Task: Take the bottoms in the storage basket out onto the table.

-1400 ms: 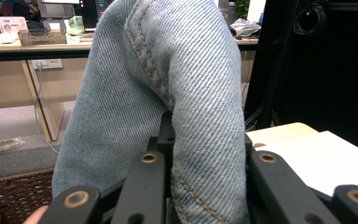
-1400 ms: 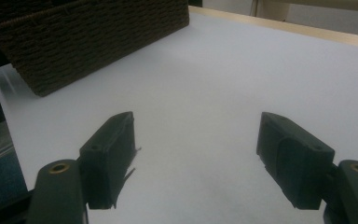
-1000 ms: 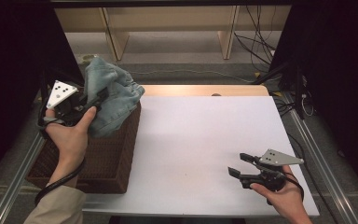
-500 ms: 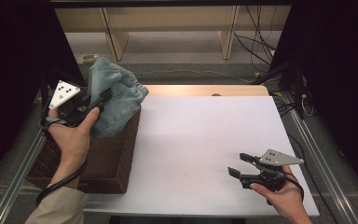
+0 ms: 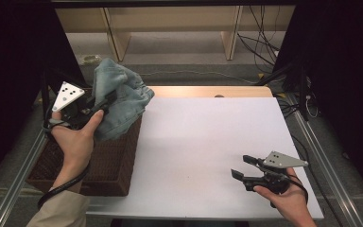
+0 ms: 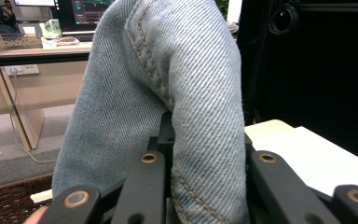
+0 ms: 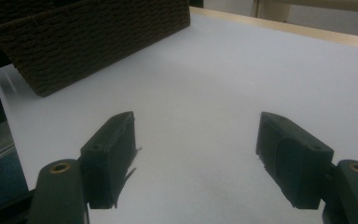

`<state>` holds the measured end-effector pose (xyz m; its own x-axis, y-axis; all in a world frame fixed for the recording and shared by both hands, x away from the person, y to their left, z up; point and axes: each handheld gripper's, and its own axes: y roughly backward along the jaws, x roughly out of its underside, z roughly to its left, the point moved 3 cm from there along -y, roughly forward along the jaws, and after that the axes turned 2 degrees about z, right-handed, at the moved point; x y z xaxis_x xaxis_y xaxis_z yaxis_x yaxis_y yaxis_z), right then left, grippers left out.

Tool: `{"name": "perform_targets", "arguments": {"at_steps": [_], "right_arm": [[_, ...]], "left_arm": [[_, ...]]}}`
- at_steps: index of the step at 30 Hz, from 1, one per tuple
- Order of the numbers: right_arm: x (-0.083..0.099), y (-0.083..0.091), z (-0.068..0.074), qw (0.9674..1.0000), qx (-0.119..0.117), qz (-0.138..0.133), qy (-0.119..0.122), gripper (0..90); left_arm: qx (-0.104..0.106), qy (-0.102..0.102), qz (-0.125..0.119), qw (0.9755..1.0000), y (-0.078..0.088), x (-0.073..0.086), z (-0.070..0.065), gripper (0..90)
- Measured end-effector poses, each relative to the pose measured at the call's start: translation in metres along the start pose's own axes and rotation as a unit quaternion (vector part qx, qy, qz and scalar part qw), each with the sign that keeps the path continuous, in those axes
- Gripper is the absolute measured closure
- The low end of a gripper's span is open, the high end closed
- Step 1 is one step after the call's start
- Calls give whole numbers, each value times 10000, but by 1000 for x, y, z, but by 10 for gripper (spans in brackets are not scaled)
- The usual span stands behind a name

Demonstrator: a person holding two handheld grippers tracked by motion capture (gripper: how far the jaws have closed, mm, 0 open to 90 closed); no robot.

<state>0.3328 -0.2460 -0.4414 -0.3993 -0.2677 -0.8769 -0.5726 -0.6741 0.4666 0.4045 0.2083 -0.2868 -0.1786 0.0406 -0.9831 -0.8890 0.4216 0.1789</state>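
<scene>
- Right gripper: black blocky jaws spread apart, nothing between them, low over the smooth white desk.
- Left gripper: jaws clamped on a crumpled, twill-ribbed pale-blue denim garment, held above the dark woven wicker basket at the desk's left edge.

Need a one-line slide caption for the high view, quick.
Left gripper lifts denim garment over wicker basket; right gripper waits open above white table.

Black grippers are carrying grey dotted three-cornered plates and brass rivets; a beige sleeve is showing.
</scene>
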Motion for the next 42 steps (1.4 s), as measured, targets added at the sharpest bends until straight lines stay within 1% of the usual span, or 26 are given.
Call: {"name": "perform_targets", "arguments": {"at_steps": [7, 20, 33, 42], "right_arm": [[0, 0, 0, 10000, -4, 0, -3, 294], [0, 0, 0, 10000, -13, 8, 0, 294], [0, 0, 0, 10000, -18, 6, 4, 295], [0, 0, 0, 10000, -13, 4, -9, 295]], "left_arm": [[79, -24, -47, 10000, 0, -1, -5, 745], [198, -122, -54, 9997, 1, -3, -14, 744], [425, -188, -48, 9989, 0, -4, -28, 744], [534, -255, -4, 9982, -2, -2, -37, 744]]}}
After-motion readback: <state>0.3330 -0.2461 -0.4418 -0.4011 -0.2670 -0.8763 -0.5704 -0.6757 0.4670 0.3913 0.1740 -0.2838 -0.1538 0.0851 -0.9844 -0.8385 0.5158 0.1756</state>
